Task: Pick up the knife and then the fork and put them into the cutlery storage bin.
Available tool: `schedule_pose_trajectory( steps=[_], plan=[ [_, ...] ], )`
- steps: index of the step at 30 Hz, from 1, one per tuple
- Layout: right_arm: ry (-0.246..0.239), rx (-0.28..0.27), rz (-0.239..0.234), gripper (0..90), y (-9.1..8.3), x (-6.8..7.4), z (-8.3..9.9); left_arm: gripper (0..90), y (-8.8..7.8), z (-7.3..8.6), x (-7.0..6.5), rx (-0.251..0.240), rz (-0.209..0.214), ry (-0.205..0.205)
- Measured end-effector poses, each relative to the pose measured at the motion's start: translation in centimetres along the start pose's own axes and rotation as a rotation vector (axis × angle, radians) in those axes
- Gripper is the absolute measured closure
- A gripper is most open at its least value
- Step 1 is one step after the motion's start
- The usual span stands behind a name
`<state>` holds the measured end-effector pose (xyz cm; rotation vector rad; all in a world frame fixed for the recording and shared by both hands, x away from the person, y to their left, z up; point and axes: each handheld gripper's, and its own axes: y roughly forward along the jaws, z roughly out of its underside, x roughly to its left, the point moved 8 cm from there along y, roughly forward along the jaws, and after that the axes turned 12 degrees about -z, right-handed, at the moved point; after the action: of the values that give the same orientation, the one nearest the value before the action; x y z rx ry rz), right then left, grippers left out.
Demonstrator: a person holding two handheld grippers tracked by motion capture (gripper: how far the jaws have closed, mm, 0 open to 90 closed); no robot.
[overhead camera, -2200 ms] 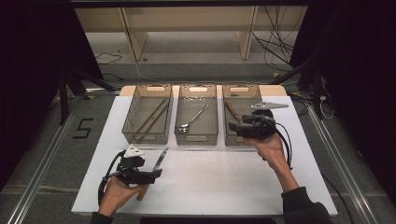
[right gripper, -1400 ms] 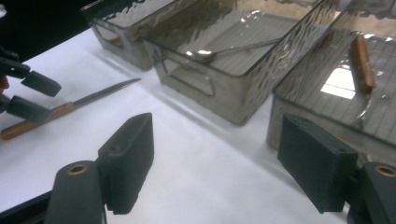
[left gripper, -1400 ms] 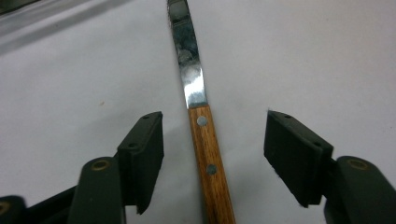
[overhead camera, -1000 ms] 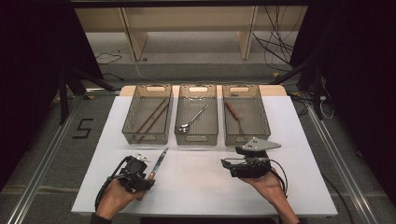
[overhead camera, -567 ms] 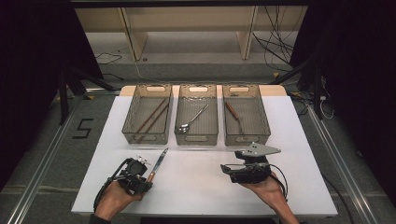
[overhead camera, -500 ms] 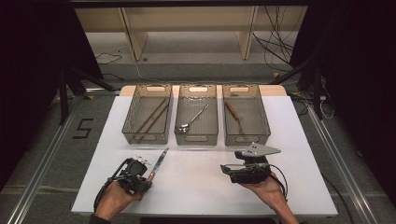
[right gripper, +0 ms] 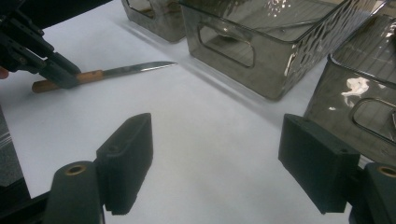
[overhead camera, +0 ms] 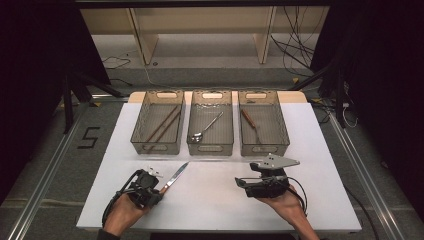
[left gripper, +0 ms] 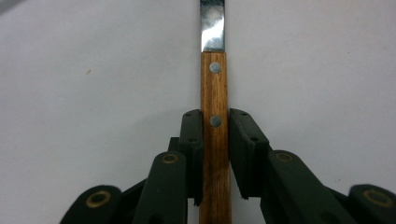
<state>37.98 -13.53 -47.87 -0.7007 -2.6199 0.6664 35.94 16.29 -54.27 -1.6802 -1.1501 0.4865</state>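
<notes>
While the left claw (left gripper: 214,154) has just been closing onto the knife (left gripper: 214,135) handle, blade toward one o'clock, the right claw (right gripper: 219,172) gapes wide over the table (overhead camera: 215,200).

The left gripper (overhead camera: 159,189) is sitting at the lower left of the high view, its jaws having just been closing on a knife handle (left gripper: 215,140). The right gripper (overhead camera: 242,184), lower right, is gaping wide, holding nothing.
</notes>
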Motion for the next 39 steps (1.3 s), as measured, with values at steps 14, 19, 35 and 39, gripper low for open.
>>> schedule_pose_trajectory(
  steps=[14, 19, 35, 39],
  plan=[
    [-0.116, -0.005, -0.059, 26.8, 1.0, 3.4, -1.0, 75.6, -2.6, -2.9, -3.3, -0.088, 0.172, 0.078],
    [-0.205, 0.008, -0.067, 27.8, 1.5, 5.0, -1.1, 75.6, -3.0, -4.5, -4.8, -0.099, 0.213, 0.141],
    [-0.524, 0.077, 0.064, 32.2, 3.1, 7.2, -0.4, 75.6, -3.8, -8.5, -8.4, -0.120, 0.294, 0.279],
    [-0.573, 0.108, 0.094, 33.6, 3.3, 7.1, -0.1, 75.6, -4.3, -9.2, -8.6, -0.130, 0.308, 0.304]
  ],
)
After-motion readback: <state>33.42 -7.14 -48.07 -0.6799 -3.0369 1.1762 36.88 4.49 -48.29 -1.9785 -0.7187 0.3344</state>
